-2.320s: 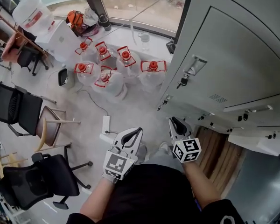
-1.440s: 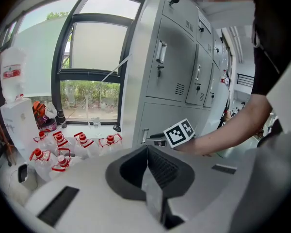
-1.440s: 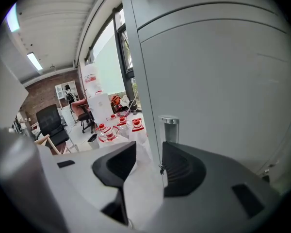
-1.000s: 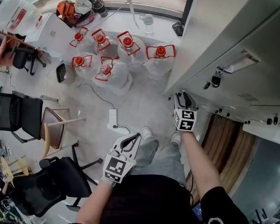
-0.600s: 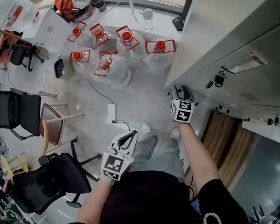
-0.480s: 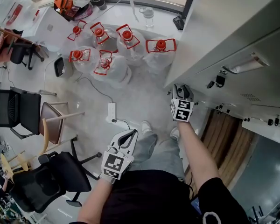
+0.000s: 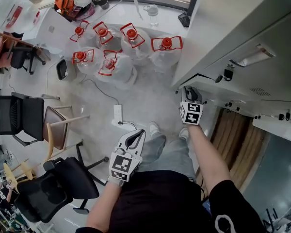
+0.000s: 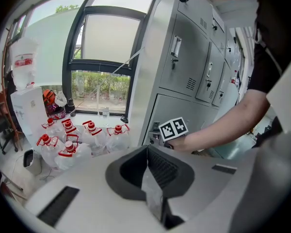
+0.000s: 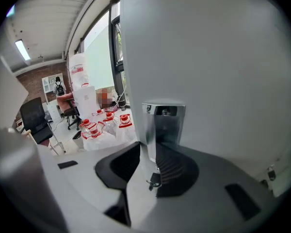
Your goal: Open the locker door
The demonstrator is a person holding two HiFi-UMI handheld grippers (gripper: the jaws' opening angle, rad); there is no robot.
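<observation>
The grey lockers (image 7: 242, 28) stand at the right. My right gripper (image 7: 190, 95) reaches to the lower locker door (image 9: 208, 81), at its left edge. In the right gripper view the chrome door handle (image 9: 162, 123) stands between the jaws, which have just been closing and now press on its sides (image 9: 153, 152). A small key (image 9: 154, 181) hangs below the handle. My left gripper (image 7: 137, 133) hangs shut and empty above the floor, in front of the person's legs. The left gripper view shows its pads (image 8: 155, 171) meeting, and the right gripper's marker cube (image 8: 173, 128) beyond them.
Several water jugs with red caps (image 7: 121, 47) stand on the floor by the window. Office chairs (image 7: 19, 115) (image 7: 63, 186) sit at the left. A white power strip (image 7: 117, 114) and its cable lie on the floor. An upper locker's handle (image 7: 252, 57) juts out above.
My right gripper came forward to the lower locker door and closed round its handle. The left gripper has stayed where it was, still shut.
</observation>
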